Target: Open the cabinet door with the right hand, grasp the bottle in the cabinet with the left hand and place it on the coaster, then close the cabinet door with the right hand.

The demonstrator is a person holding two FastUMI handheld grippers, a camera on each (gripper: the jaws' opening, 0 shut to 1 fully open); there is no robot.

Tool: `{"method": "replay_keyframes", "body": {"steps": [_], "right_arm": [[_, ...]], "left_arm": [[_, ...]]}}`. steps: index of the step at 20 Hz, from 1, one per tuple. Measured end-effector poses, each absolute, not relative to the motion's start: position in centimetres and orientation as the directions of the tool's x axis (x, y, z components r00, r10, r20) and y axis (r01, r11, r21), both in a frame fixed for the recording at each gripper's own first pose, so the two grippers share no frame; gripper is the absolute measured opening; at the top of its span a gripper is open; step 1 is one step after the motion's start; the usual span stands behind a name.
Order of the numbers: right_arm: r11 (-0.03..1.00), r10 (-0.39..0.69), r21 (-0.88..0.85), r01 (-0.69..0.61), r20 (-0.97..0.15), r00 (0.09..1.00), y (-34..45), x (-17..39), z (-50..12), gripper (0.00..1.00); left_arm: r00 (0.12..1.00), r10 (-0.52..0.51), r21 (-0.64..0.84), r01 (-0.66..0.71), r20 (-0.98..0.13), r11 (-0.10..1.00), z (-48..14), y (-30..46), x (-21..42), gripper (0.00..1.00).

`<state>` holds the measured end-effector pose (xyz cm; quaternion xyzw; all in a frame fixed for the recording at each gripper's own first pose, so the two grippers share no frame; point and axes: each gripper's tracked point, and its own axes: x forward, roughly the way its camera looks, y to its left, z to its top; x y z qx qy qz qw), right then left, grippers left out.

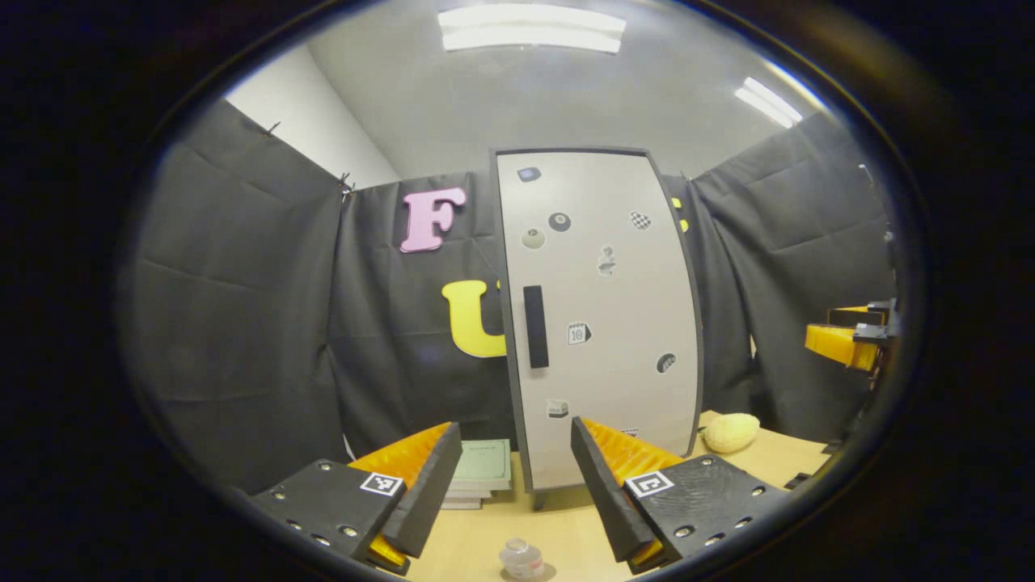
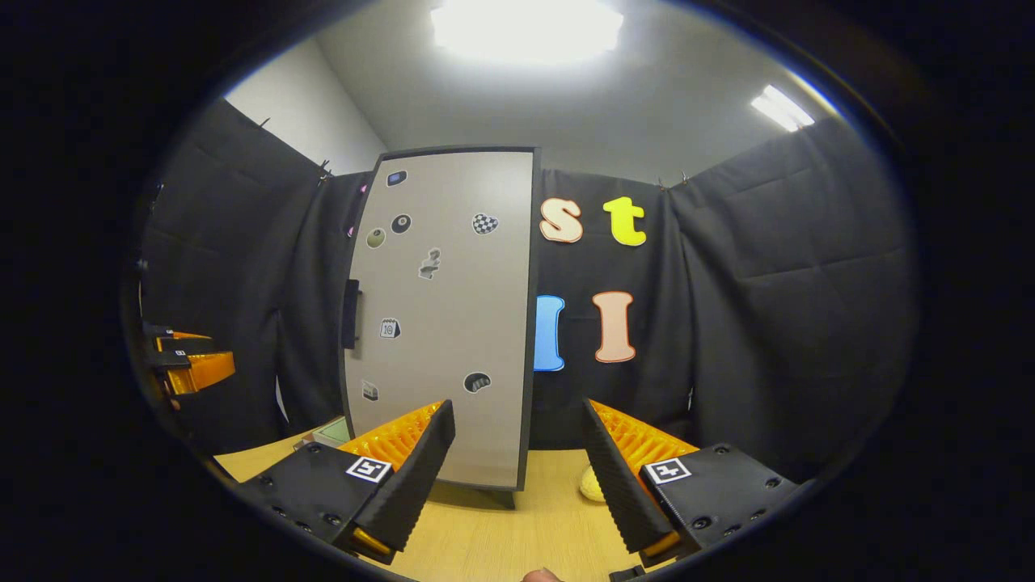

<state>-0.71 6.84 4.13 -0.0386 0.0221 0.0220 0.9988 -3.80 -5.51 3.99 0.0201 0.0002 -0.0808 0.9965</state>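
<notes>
A tall cabinet [image 1: 602, 323] stands at the back of the wooden table, and its grey sticker-covered door looks closed. The door's black handle [image 1: 535, 326] is on its left edge. A small clear bottle [image 1: 521, 558] stands on the table in front of the cabinet. A greyish round patch lies under the bottle; I cannot tell whether it is a coaster or a shadow. My left gripper [image 1: 513, 485] is open, above and short of the bottle. In the right gripper view the right gripper [image 2: 517, 469] is open and faces the cabinet door [image 2: 445, 323], well back from the handle [image 2: 351, 314].
A yellow rounded object [image 1: 731, 432] lies on the table right of the cabinet. A stack of green books [image 1: 483, 469] sits to its left. The right gripper [image 1: 845, 343] shows at the far right of the left gripper view, and the left gripper [image 2: 190, 364] at the far left of the right gripper view.
</notes>
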Motion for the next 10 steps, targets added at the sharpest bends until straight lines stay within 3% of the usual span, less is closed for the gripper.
{"method": "replay_keyframes", "body": {"steps": [5,10], "right_arm": [[0.996,0.044,-0.077,-0.048,-0.048,0.998,8.3,-0.2,4.1,0.97],[0.996,0.053,-0.067,-0.056,-0.054,0.997,8.9,0.1,3.6,0.98]], "left_arm": [[0.989,-0.148,0.035,0.148,-0.002,0.988,4.0,-3.8,-3.5,0.86],[0.991,-0.135,0.044,0.135,0.003,0.990,4.4,-2.9,-3.6,0.82]]}}
